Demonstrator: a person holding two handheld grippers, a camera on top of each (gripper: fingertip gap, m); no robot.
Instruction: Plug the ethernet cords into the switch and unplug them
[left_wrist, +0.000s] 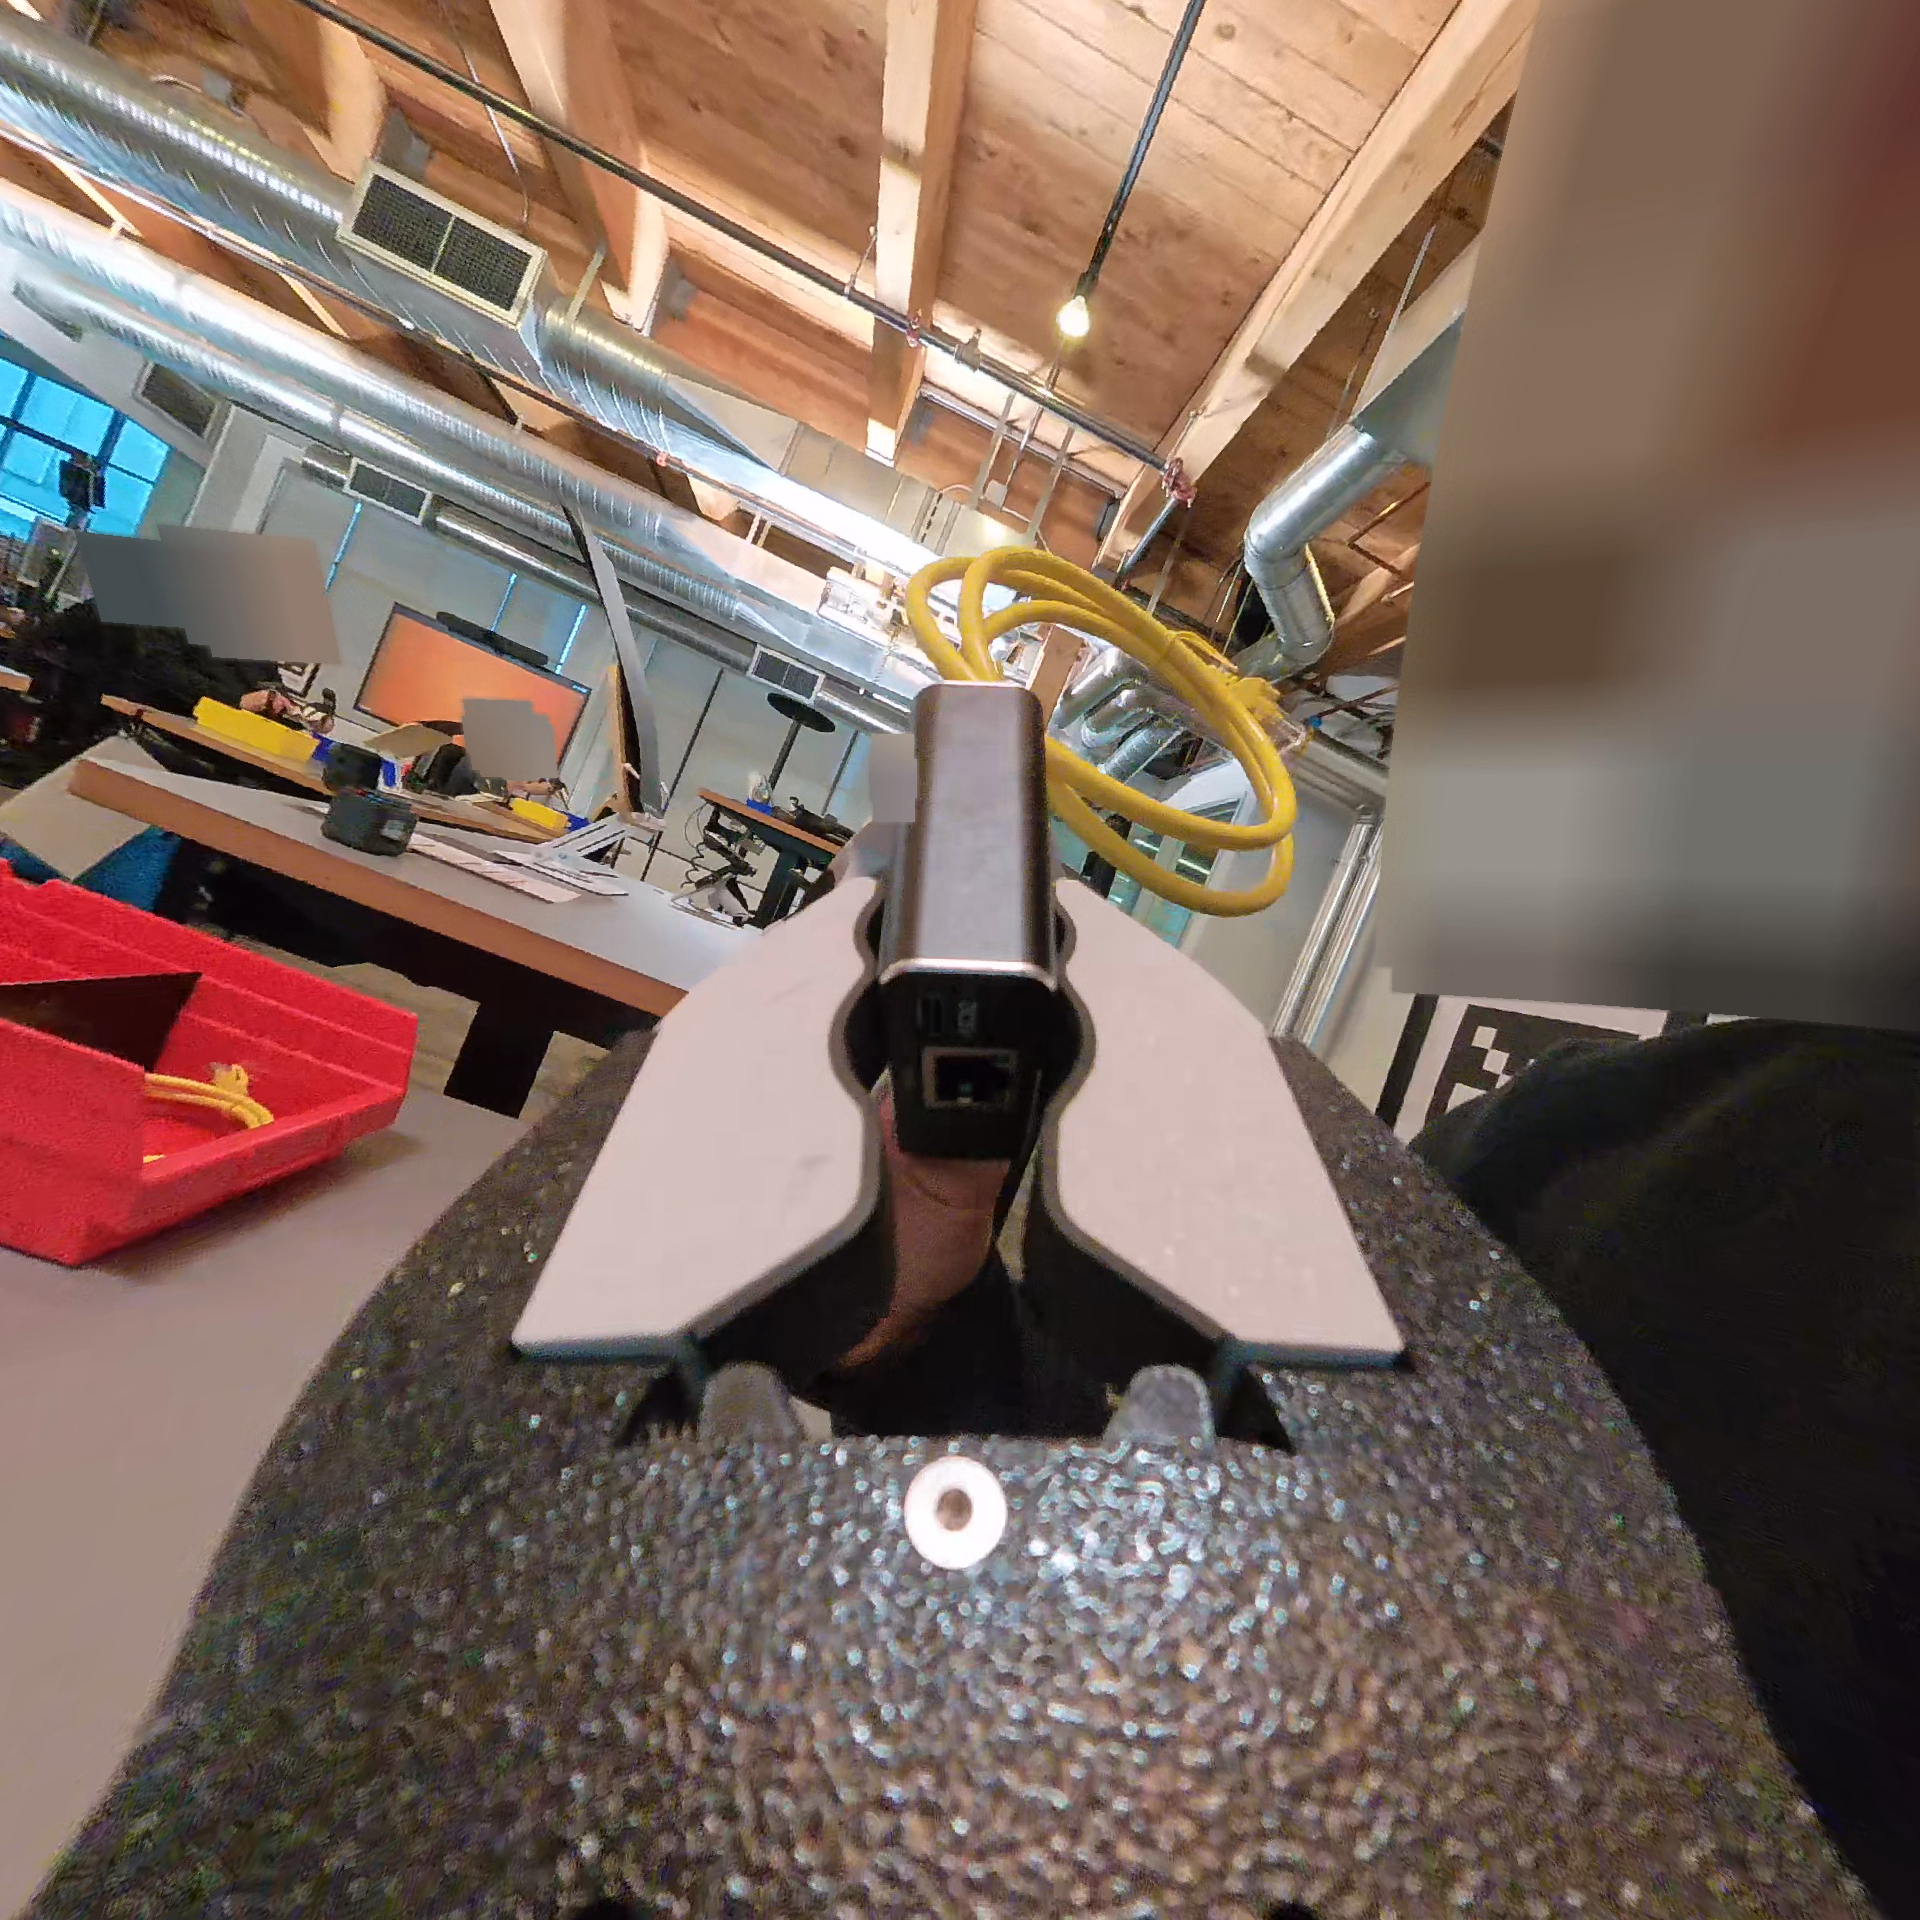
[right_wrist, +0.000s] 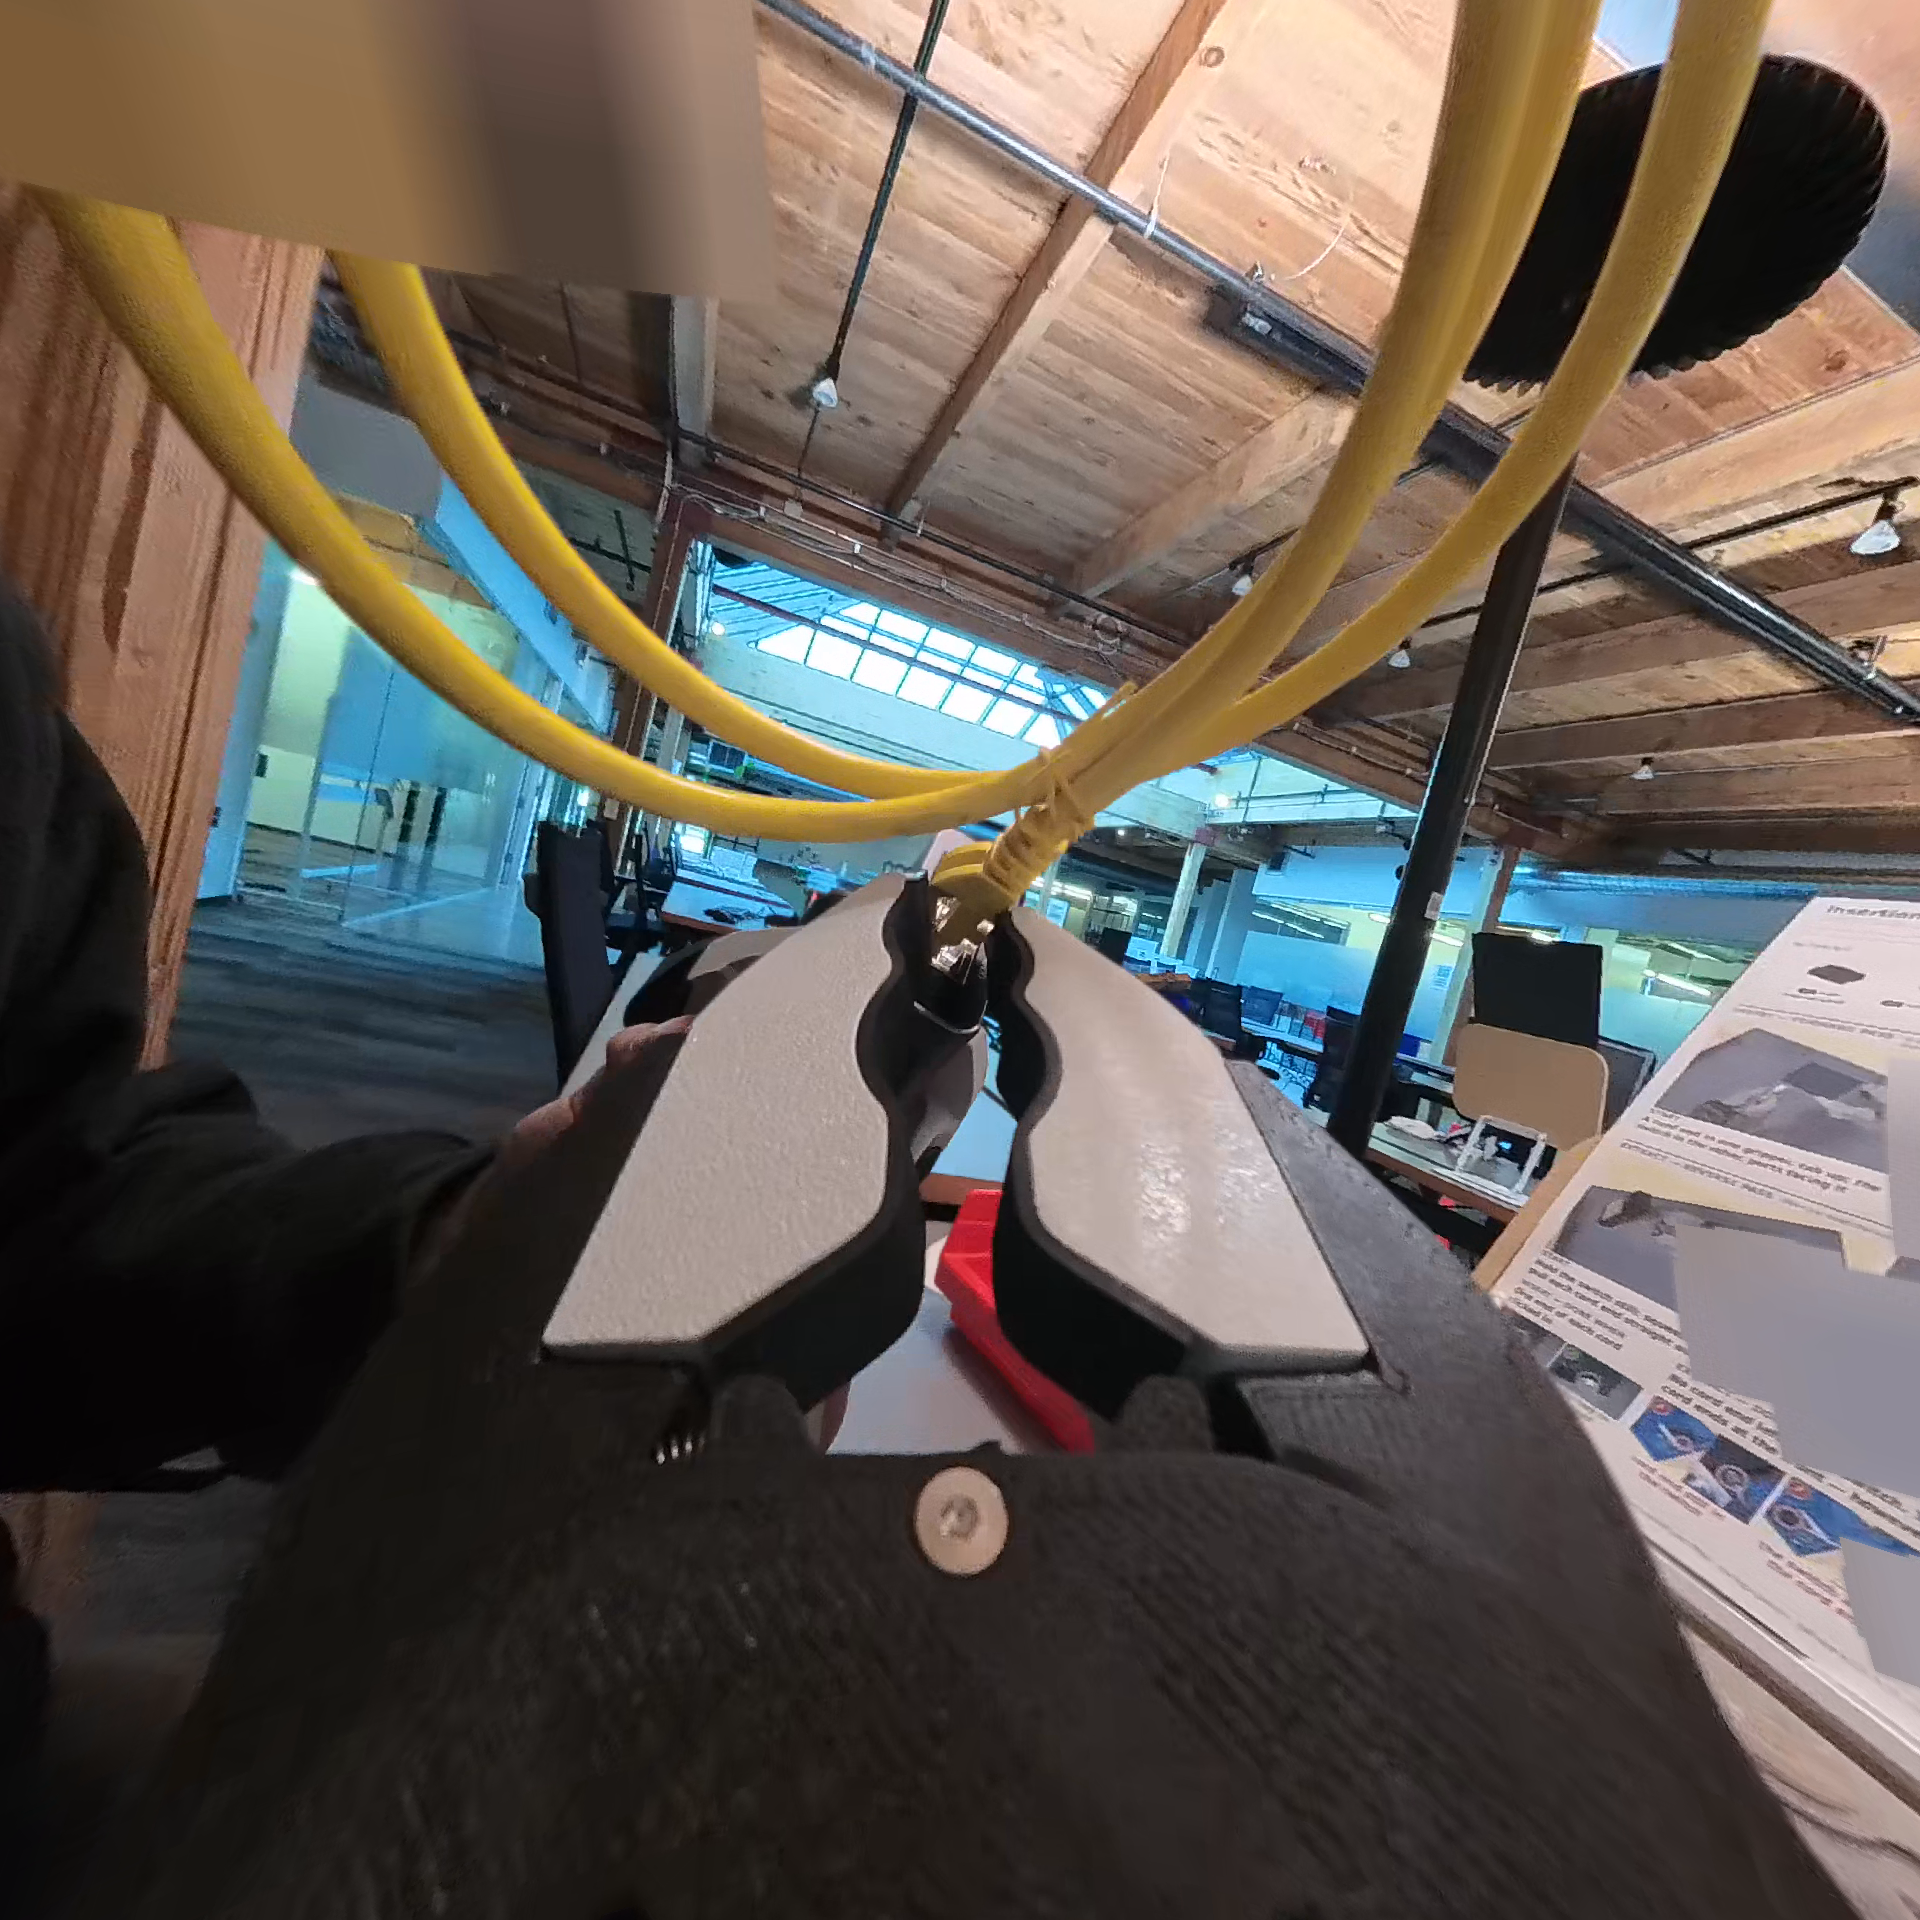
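My left gripper (left_wrist: 968, 920) is shut on the switch (left_wrist: 975, 821), a small grey metal box held upright in the air. Its black end with an empty ethernet port (left_wrist: 971, 1075) faces the camera. A coiled yellow ethernet cord (left_wrist: 1174, 821) hangs in the air behind the switch to the right, with a loose clear plug (left_wrist: 1286, 732) at its top. My right gripper (right_wrist: 961, 916) is shut on a plug (right_wrist: 961, 940) of this yellow cord (right_wrist: 582, 717). The cord's tied loops arc overhead.
A red bin (left_wrist: 208, 1101) with another yellow cord (left_wrist: 223, 1096) stands on the grey table (left_wrist: 208, 1455) at the left; it also shows between the right fingers (right_wrist: 982, 1304). An instruction sheet (right_wrist: 1714, 1195) leans at the right. A hand (right_wrist: 592, 1081) and dark sleeve are at the left. My left and right fingertips are right by each other.
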